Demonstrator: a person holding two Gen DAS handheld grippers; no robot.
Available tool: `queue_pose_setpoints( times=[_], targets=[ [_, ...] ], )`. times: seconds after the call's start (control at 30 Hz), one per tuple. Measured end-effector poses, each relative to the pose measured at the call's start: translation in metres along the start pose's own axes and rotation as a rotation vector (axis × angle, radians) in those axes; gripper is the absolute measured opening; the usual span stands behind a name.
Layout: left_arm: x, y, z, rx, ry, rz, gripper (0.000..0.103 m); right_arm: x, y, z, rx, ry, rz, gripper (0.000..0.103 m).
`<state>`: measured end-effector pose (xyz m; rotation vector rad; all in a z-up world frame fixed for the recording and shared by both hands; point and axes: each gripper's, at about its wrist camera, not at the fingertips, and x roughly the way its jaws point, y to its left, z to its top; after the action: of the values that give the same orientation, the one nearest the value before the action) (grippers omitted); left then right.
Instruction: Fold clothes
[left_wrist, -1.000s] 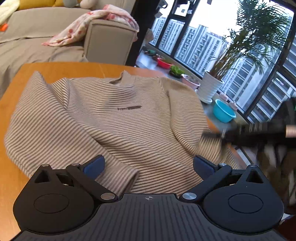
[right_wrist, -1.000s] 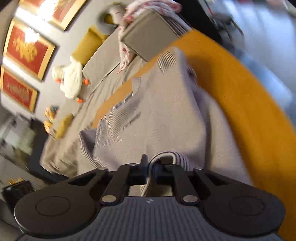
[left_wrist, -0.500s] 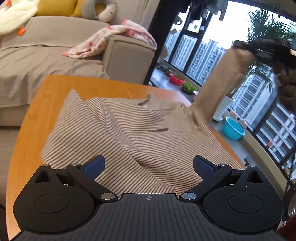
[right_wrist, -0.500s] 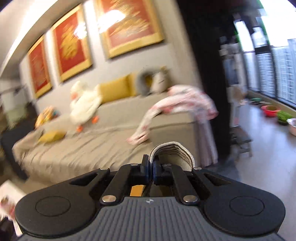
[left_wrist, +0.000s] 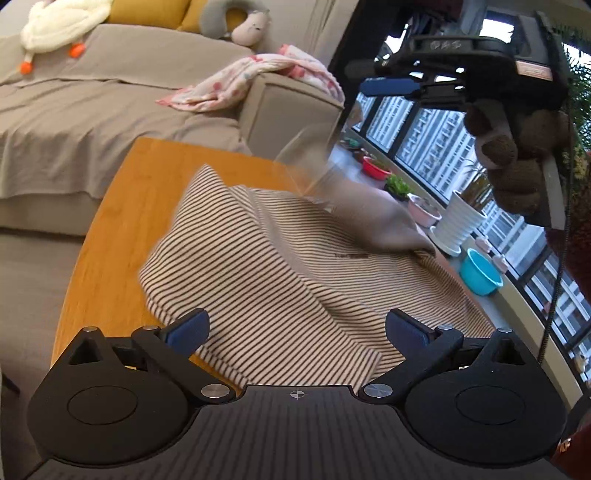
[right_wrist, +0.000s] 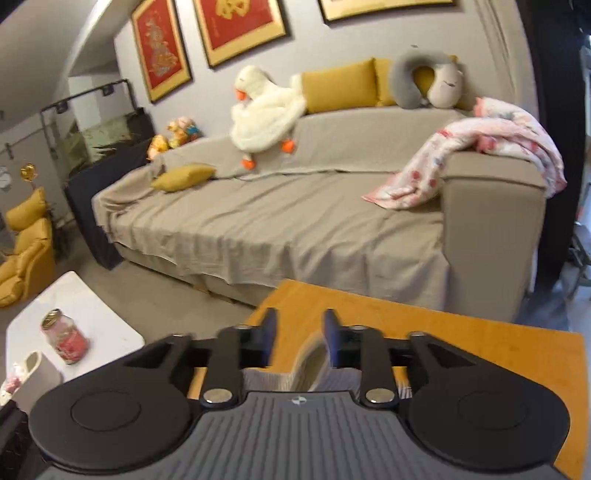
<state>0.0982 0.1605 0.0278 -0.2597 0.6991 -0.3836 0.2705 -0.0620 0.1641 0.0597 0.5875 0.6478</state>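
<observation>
Striped sweater (left_wrist: 280, 280) lies spread on the orange wooden bench (left_wrist: 122, 221), its hem nearest your left claw (left_wrist: 295, 328). Your left claw stands wide, blue pads apart, nothing between them; it hangs just over the near edge of the sweater, and whether it touches the cloth cannot be told. Your right claw (left_wrist: 391, 86) sits high in the left wrist view, above the far right side of the sweater, gloved hand (left_wrist: 517, 147) wrapped on its grip. Its jaws have just been opening. In the right wrist view the right claw (right_wrist: 300, 332) shows a narrow gap, and the sweater's sleeve cuff (right_wrist: 312, 363) is a blurred shape in that gap, close beside the right-hand pad; no pad presses on it. From the left wrist view the sleeve (left_wrist: 314, 155) shows as a motion-blurred streak in the air below the right claw, over the collar area, with more of it folded across the chest of the sweater. Behind the bench: grey sofa (right_wrist: 295, 221) with a pink patterned blanket (right_wrist: 480, 147) over its arm, a white plush goose (right_wrist: 266, 114), yellow cushions (right_wrist: 340, 85). To the right in the left wrist view, a window with a white plant pot (left_wrist: 458, 221) and a blue bowl (left_wrist: 480, 277) along the sill. A white side table (right_wrist: 74, 317) carries a jar (right_wrist: 64, 336).
</observation>
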Motion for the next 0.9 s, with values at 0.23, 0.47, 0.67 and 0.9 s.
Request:
queue_pose_setpoints(
  times=[0.23,0.47,0.67,0.9],
  targets=[
    [0.005,0.003,-0.001,-0.016,0.005,-0.012,0.103,0.001,-0.022,-0.016,0.043,0.008,-0.046,0.04],
    [-0.001,0.01,0.003,-0.035,-0.006,0.02,0.103,0.013,-0.111,-0.099,0.313,0.137,-0.246,0.04],
    [-0.008,0.02,0.009,-0.104,-0.026,0.07,0.103,-0.002,-0.129,-0.127,0.45,0.169,-0.284,0.037],
    [-0.021,0.035,0.013,-0.195,-0.072,0.101,0.103,-0.015,-0.051,-0.152,0.685,0.366,0.218,0.039]
  ],
)
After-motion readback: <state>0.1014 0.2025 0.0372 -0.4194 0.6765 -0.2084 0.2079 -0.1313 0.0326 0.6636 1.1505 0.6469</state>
